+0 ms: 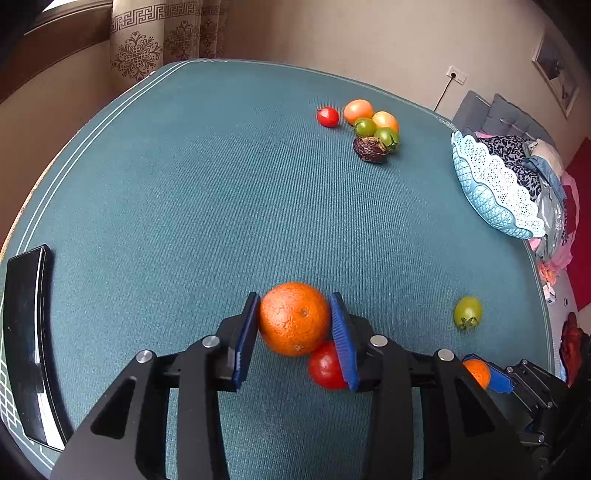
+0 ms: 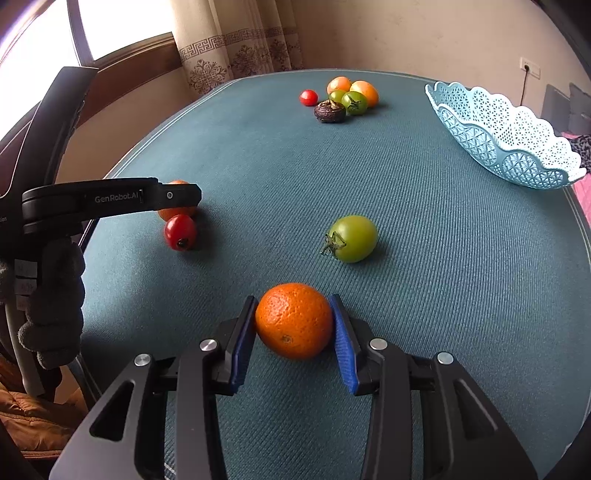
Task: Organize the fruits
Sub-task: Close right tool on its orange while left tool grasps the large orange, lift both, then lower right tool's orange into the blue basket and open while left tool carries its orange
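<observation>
Fruits: none in the blue lace basket at 2 o'clock; a cluster of tomatoes remains at 12 o'clock, a green tomato mid-table. Left gripper is clamped on one orange, right gripper on another orange; both still rest on the table.

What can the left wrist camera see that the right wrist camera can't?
Only the left wrist view shows the black tray at the table's edge and the pile of clothes behind the basket. Only the right wrist view shows the window and the gloved hand holding the left gripper. Both show the blue basket, the green tomato, the far fruit cluster, the red tomato, and each gripper closed on an orange.
</observation>
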`<state>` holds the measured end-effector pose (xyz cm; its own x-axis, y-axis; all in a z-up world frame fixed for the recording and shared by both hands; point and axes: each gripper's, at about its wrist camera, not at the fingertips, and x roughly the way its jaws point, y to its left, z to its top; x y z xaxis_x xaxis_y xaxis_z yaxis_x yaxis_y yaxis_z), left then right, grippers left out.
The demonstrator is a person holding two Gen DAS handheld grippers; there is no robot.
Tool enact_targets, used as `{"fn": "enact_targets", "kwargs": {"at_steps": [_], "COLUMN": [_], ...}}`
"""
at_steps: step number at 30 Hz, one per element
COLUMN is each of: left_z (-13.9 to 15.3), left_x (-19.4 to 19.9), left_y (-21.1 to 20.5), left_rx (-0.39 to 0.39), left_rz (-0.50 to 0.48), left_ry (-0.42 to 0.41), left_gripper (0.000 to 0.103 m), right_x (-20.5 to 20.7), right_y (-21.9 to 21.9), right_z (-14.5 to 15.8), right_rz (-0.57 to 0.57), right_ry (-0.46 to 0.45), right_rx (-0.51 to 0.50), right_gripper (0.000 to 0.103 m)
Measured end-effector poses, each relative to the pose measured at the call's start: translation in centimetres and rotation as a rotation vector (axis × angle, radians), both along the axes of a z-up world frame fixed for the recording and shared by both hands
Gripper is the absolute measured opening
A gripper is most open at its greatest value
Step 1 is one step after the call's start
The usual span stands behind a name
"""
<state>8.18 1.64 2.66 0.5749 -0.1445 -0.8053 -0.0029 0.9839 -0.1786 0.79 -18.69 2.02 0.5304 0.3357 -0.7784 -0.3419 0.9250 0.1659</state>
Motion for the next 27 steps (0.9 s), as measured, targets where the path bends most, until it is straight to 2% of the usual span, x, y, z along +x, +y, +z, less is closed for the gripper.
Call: {"fn": "enact_targets", "kwargs": {"at_steps": [9, 16, 21, 27], "left_z": [2.8, 4.4, 5.9, 8.1], "left_x": [-0.5, -0.5, -0.5, 0.0], "left_y": [0.4, 0.0, -1.5, -4.1], "left_rx": [0.043, 0.057, 0.073, 0.083], "left_rz": [0.016, 0.008, -0.025, -0.080], "left_ry": [-0.093, -0.129, -0.168, -0.225], "left_gripper": [0.039, 0.039, 0.039, 0.039], "right_x": [-0.1, -0.2, 0.5, 2.3], "right_y": [-1.3, -2.8, -5.5, -9.7], "right_z": [1.1, 2.7, 4.7, 6.9], "right_rz": [-0.024, -0.056, -0.128, -0.262], "right_ry": [-0.017, -0.053, -0.109, -0.197], "right_rx": [0.051, 0.080, 0.119, 0.115], "right_gripper": [0.039, 0.039, 0.039, 0.039]}}
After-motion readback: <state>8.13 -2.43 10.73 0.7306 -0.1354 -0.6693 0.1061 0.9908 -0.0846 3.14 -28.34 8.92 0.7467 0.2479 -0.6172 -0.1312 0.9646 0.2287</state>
